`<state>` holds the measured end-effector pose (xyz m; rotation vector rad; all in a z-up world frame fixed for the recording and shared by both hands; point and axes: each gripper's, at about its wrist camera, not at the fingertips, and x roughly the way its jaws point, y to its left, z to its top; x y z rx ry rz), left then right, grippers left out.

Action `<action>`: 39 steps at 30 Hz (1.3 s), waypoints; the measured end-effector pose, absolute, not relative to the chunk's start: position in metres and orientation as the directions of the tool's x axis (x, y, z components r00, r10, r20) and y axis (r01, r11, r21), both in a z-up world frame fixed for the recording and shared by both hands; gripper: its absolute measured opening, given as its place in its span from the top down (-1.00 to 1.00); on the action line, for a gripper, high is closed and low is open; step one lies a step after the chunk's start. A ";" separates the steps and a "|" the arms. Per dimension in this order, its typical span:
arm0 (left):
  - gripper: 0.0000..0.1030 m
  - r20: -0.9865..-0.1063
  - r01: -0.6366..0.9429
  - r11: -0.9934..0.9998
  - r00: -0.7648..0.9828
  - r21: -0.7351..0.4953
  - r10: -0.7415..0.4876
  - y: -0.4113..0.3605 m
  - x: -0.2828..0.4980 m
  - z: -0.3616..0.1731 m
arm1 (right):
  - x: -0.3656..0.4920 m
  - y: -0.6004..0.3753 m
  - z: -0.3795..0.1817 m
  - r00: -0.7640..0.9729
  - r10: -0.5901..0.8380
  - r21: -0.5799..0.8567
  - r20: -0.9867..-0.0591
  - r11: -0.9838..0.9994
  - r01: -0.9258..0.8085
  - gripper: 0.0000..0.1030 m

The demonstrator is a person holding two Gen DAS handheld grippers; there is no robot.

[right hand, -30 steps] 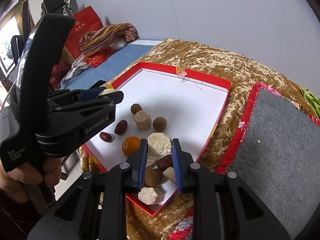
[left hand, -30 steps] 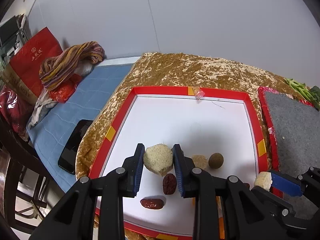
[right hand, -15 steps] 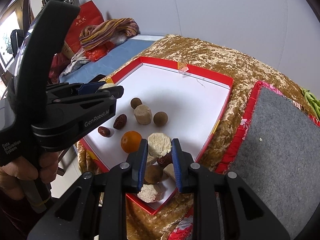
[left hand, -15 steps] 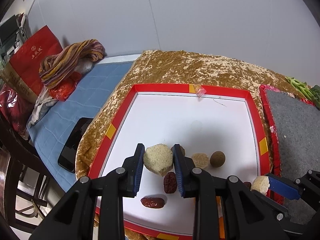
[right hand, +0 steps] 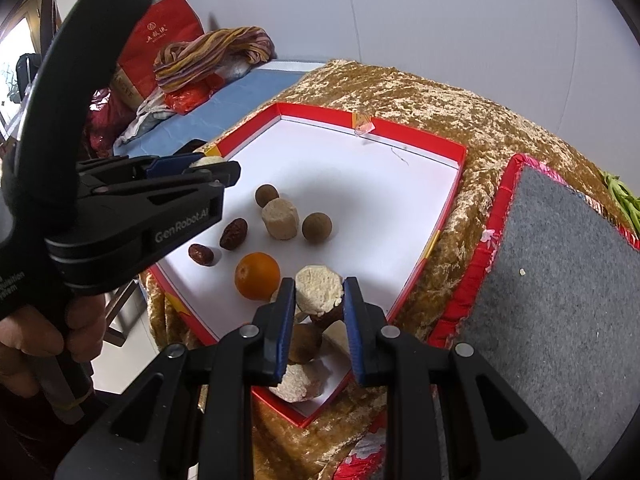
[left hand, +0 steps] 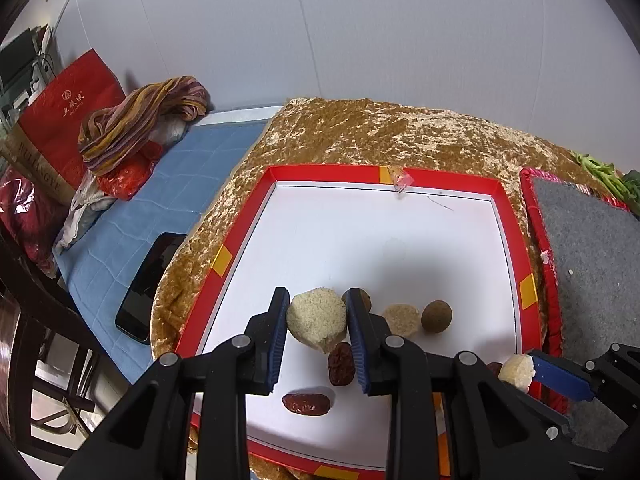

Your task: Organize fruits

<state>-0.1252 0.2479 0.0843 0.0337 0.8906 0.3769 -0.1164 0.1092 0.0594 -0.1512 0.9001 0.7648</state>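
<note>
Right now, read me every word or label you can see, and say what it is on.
"GenRobot.AI": side of the black left gripper, shut on a pale crumbly chunk.
"...ovation System": its handle, cut off.
Gold logo and characters on the red paper bag: too blurred.
"...ULIANGYE": same bag's side.

A home — quilted bed (left hand: 168,200), scarf (left hand: 144,116), gift bag (left hand: 60,116).

Far half of red tray (left hand: 510,216) floor bare, passable. Near half crowded: orange (right hand: 257,275), dates (left hand: 341,363), brown balls (left hand: 437,316).
</note>
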 end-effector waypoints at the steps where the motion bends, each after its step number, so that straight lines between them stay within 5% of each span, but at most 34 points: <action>1: 0.44 -0.752 -0.306 0.934 0.568 0.183 0.333 0.249 -0.125 0.084 | -0.116 0.109 0.059 0.381 0.534 0.187 -0.754 0.732 -0.656 0.50; 13: 0.44 -0.751 -0.311 0.932 0.568 0.185 0.338 0.249 -0.126 0.084 | -0.115 0.109 0.058 0.378 0.522 0.185 -0.765 0.740 -0.646 0.49; 16: 0.44 -0.753 -0.311 0.933 0.565 0.183 0.336 0.249 -0.126 0.084 | -0.115 0.109 0.057 0.381 0.521 0.184 -0.764 0.741 -0.645 0.28; 22: 0.42 -0.757 -0.316 0.933 0.563 0.173 0.331 0.250 -0.125 0.084 | -0.117 0.109 0.059 0.388 0.522 0.179 -0.760 0.742 -0.647 0.23; 33: -0.50 -0.666 -0.362 0.914 0.637 0.186 0.388 0.246 -0.134 0.105 | -0.109 0.096 0.066 0.412 0.510 0.195 -0.755 0.774 -0.602 -0.10; 39: -0.61 -0.571 -0.387 0.900 0.701 0.201 0.428 0.241 -0.142 0.124 | -0.094 0.075 0.072 0.449 0.492 0.230 -0.745 0.823 -0.520 -0.15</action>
